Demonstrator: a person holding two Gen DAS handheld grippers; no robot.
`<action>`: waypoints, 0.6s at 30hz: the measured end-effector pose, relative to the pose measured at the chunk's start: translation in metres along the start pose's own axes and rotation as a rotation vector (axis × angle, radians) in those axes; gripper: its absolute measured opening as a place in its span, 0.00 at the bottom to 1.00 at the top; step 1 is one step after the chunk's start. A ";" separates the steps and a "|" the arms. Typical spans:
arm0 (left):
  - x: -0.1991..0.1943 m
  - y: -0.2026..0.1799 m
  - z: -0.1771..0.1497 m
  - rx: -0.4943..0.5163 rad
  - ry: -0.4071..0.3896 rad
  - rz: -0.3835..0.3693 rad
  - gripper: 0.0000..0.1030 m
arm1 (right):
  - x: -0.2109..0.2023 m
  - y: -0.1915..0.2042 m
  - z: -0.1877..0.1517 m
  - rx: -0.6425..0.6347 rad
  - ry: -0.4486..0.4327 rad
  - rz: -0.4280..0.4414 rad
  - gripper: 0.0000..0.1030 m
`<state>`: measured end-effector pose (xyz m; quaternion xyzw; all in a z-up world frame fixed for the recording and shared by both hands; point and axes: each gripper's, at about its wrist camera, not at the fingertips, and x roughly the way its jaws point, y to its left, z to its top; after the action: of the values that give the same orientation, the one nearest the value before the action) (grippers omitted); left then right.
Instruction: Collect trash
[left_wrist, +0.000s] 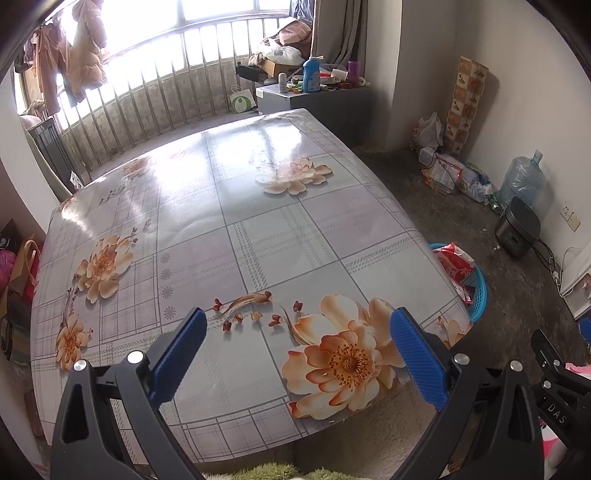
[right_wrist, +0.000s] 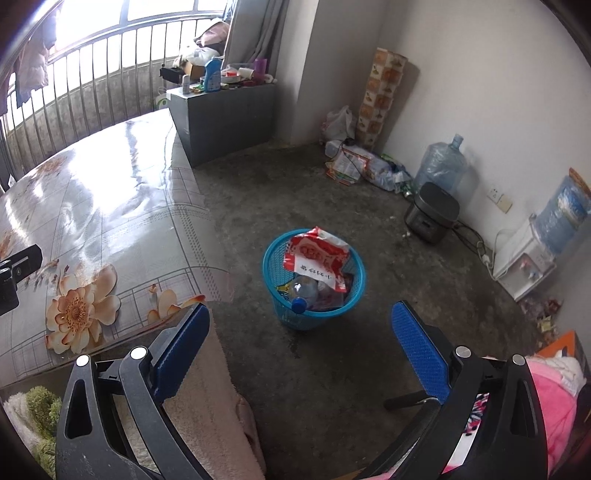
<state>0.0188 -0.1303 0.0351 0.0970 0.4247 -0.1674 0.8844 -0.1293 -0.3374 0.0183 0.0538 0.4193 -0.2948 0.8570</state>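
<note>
Blue ribbed pads line both fingers of the left hand-held gripper (left_wrist: 298, 354), which is spread wide with nothing between them, poised over the near edge of the tabletop (left_wrist: 258, 236). A glossy flowered cloth covers that tabletop, and its surface carries nothing. At the far right of this view only a slice of the blue basket (left_wrist: 478, 291) shows past the tabletop's corner, with a red wrapper (left_wrist: 452, 264) poking out.

The right wrist view shows what the left cannot: the whole basket (right_wrist: 273, 269) standing on the concrete floor (right_wrist: 332, 362), just beside the tabletop's corner (right_wrist: 110, 229). Inside it lie the red and white wrapper (right_wrist: 317, 258) and a clear plastic bottle (right_wrist: 304, 291) with a blue cap; other scraps beneath are too jumbled to name. The right hand-held gripper (right_wrist: 301, 328) is likewise spread wide and holds nothing, hanging above the floor on the near side of the basket.

Farther off, against the wall, stand a rice cooker (right_wrist: 430, 212), a large water jug (right_wrist: 441, 164) and a heap of bags (right_wrist: 369, 168).
</note>
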 end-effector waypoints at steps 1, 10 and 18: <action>0.001 0.000 0.000 0.001 0.002 0.001 0.95 | 0.000 0.000 0.000 0.001 0.000 -0.001 0.92; 0.001 0.000 0.000 0.004 -0.003 0.014 0.95 | 0.004 0.003 0.001 -0.008 0.006 0.010 0.92; 0.000 0.000 0.000 0.006 -0.004 0.014 0.95 | 0.002 0.003 0.001 -0.008 0.006 0.015 0.92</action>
<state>0.0192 -0.1301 0.0349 0.1026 0.4219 -0.1626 0.8860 -0.1262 -0.3362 0.0171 0.0545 0.4224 -0.2865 0.8582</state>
